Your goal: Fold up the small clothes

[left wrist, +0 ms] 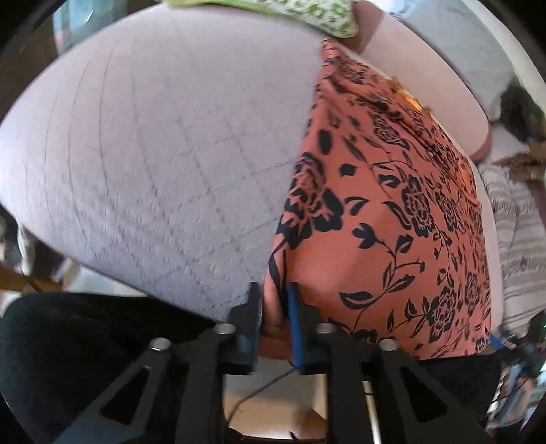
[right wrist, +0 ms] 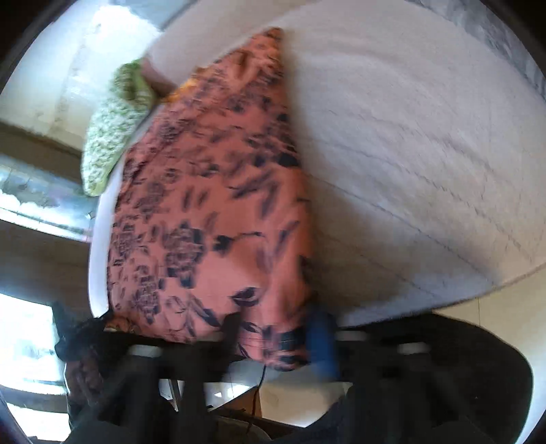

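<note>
A pale lilac quilted mattress (left wrist: 146,143) is filling most of both views, its stitched lines crossing in a loose diamond pattern, and everything else is sitting around it. An orange cloth (left wrist: 392,211) with a black flower print is lying along the mattress's edge, its near end hanging off the near side. The left gripper (left wrist: 274,321) is pinching a bunched fold of that near end, its black and blue fingers nearly together with only the cloth between them. The right gripper (right wrist: 276,331) is gripping the cloth's other near corner, its fingers standing a little wider but pressing on fabric; this view is blurring, so the exact contact is hard to judge. A green patterned cloth (left wrist: 307,15) is lying at the mattress's far edge, just beyond the orange cloth's far tip. Past the mattress's far right side in the left view, a white sheet (left wrist: 454,41) and a striped grey fabric (left wrist: 518,232) are showing. Below the mattress's near edge, dark clothing (left wrist: 85,341) is filling the lower left, and a pale tiled floor (left wrist: 266,399) with a thin dark cable is showing between the gripper arms. In the right view, bright window light (right wrist: 30,328) is glaring left of the mattress. No writing or labels are reading anywhere
</note>
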`<move>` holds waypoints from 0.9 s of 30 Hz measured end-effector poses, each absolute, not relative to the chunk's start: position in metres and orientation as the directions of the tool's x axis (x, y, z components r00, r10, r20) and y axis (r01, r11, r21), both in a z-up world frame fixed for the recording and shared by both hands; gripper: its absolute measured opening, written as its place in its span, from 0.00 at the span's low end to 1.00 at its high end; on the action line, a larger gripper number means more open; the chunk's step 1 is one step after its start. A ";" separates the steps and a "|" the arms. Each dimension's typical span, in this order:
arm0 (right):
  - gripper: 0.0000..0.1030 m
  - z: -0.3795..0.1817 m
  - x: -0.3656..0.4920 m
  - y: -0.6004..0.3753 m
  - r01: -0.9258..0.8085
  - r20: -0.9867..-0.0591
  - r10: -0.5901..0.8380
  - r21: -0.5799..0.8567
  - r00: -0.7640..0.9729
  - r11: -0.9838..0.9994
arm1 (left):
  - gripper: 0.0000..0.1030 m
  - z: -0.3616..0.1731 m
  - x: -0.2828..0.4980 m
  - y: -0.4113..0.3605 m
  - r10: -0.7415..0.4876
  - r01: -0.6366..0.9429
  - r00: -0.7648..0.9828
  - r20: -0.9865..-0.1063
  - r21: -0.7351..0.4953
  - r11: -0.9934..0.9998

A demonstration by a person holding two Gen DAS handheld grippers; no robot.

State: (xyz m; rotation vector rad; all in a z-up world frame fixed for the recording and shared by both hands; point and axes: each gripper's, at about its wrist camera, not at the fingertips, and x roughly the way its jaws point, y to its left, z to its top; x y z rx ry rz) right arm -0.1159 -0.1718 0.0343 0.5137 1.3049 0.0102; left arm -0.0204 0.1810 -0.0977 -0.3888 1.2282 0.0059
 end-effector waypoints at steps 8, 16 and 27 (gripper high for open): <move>0.79 0.006 -0.106 -0.177 0.327 -0.942 0.268 0.323 0.202 0.888 | 0.62 -0.110 -0.019 0.170 -0.168 -0.179 0.325 -0.931 -0.235 0.955; 0.12 0.012 -0.112 -0.192 0.373 -0.901 0.363 0.430 0.238 0.823 | 0.10 -0.112 -0.018 0.175 -0.238 -0.186 0.323 -0.916 -0.308 0.933; 0.09 0.003 -0.107 -0.180 0.354 -0.888 0.421 0.460 0.186 0.814 | 0.06 -0.105 0.007 0.163 -0.262 -0.140 0.324 -0.909 -0.320 0.937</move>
